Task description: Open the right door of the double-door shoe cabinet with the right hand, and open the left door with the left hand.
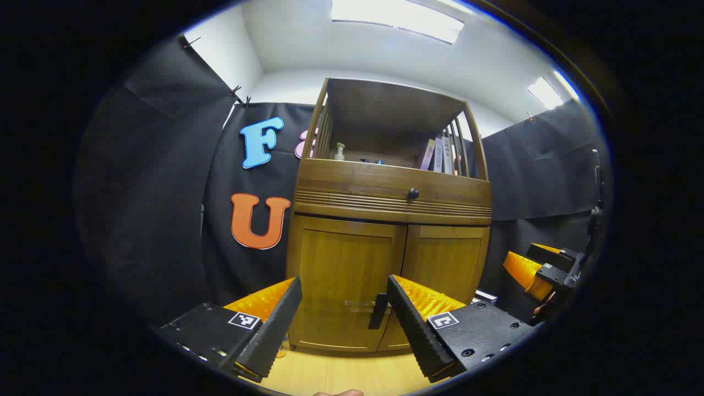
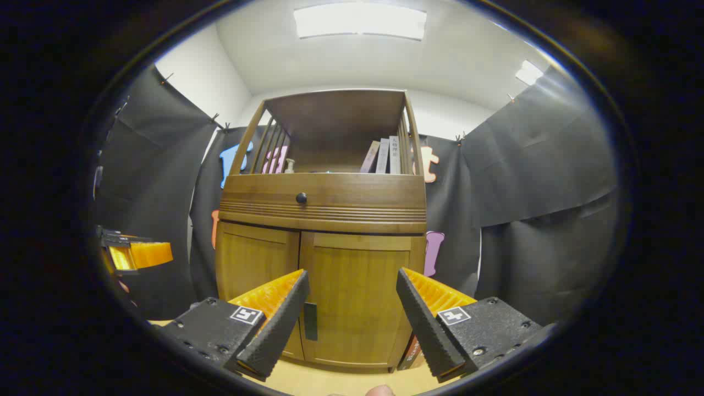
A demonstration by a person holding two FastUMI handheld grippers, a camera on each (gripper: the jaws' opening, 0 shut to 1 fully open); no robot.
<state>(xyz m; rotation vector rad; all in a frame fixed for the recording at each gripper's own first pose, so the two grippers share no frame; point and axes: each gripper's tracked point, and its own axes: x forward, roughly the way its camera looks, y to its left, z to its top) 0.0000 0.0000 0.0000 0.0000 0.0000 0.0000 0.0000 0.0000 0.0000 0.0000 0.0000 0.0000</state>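
Note:
The wooden shoe cabinet (image 1: pixel 385 181) stands ahead with both doors closed. In the left gripper view my left gripper (image 1: pixel 344 280) is open and held short of the left door (image 1: pixel 341 264); a dark vertical handle (image 1: pixel 378 311) shows by the seam beside the right door (image 1: pixel 448 258). My right gripper (image 1: pixel 536 269) hangs off the cabinet's right side. In the right gripper view my right gripper (image 2: pixel 352 272) is open, facing the right door (image 2: pixel 357 275), whose dark handle (image 2: pixel 310 320) sits just inside its left finger. The left door (image 2: pixel 253 258) is closed, with my left gripper (image 2: pixel 135 254) far left.
Above the doors runs a drawer with a round dark knob (image 1: pixel 413 193). The open shelf on top holds books (image 2: pixel 382 155) and a pump bottle (image 1: pixel 339 152). Black cloth walls close in both sides. A light wooden floor (image 1: pixel 352 374) lies in front.

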